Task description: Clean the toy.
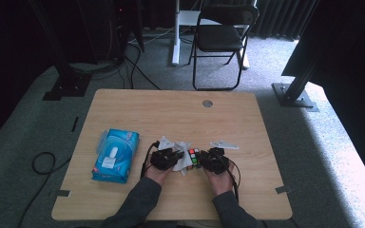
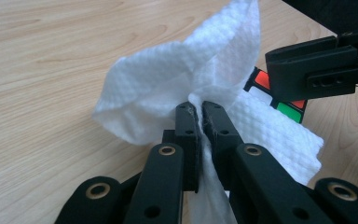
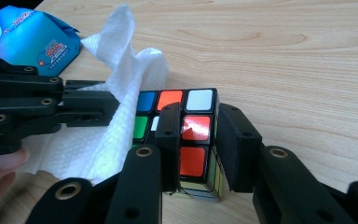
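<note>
Left gripper (image 2: 199,109): jaws pinched tight on one white wipe (image 2: 177,79), dimpled, crumpled, soft. Right gripper (image 3: 196,140): matte black jaws clamped on the corner of one puzzle cube (image 3: 191,126), glossy coloured squares in black plastic, resting on the tabletop (image 1: 171,109) between both grippers, wipe draped against its 9 o'clock side. Pale wood grain beneath. One blue, shiny wipes pack (image 1: 116,156) at 9 o'clock. One folding chair (image 1: 221,33) at 12 o'clock, beyond the tabletop.

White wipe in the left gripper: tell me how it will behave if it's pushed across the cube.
The wipe looks floppy: pinched in the left gripper, it bunches and folds, so it would probably crumple rather than push flat. Its dimpled, thin sheet suggests it is very light. It drapes against the cube, which the right gripper grips, so it should follow the cube's faces.
</note>
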Demonstrator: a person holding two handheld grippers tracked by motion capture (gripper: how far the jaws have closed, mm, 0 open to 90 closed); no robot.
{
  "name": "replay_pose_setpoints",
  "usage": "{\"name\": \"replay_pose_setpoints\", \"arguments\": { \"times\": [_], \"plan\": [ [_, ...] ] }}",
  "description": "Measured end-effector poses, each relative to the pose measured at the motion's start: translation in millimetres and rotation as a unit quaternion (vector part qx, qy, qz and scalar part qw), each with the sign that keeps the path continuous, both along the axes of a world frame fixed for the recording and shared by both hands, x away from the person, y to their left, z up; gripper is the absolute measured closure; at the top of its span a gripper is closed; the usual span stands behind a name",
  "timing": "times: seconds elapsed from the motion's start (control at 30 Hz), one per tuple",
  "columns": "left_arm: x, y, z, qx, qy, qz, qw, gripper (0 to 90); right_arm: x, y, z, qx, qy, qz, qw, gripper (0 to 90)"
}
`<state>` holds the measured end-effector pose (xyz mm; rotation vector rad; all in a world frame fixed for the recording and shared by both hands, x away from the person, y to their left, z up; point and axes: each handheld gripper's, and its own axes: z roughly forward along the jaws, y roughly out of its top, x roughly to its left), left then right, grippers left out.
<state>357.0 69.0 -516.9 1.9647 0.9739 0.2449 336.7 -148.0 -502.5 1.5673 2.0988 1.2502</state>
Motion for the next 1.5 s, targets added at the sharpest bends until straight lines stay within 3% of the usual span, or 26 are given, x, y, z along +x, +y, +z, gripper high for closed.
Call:
{"name": "replay_pose_setpoints", "arguments": {
  "times": [0.27, 0.53, 0.7, 0.9, 1.27, 1.37, 1.5],
  "plan": [
    [11.2, -3.4, -0.4, -0.005, 0.005, -0.002, 1.0, 86.0, 1.7, -0.9, -0.4, 0.004, 0.004, -0.001, 1.0, 69.0],
    [7.8, -3.9, -3.3, 0.002, 0.001, -0.003, 1.0, 86.3, 0.8, -1.3, -1.1, 0.007, 0.003, -0.002, 1.0, 69.0],
    [8.3, -6.9, -13.9, 0.03, 0.015, -0.006, 0.9994, 86.3, 0.3, -0.8, -1.2, 0.007, 0.002, -0.004, 1.0, 68.9],
    [10.4, -9.4, -27.2, 0.04, 0.032, -0.004, 0.9987, 86.3, 0.7, -0.8, -0.6, 0.004, 0.003, -0.003, 1.0, 68.7],
    [8.3, -10.9, -26.0, 0.056, 0.025, -0.004, 0.9981, 86.1, 0.4, -1.6, -1.5, 0.006, 0.0, -0.002, 1.0, 68.5],
    [6.4, -8.7, -24.1, 0.054, 0.025, -0.003, 0.9982, 86.1, 0.6, -1.7, -1.9, 0.006, -0.001, -0.002, 1.0, 68.4],
    [2.0, -1.5, -19.0, 0.037, 0.02, 0.002, 0.9991, 86.1, 0.7, -1.8, -2.0, 0.007, -0.001, -0.002, 1.0, 68.3]
  ]
}}
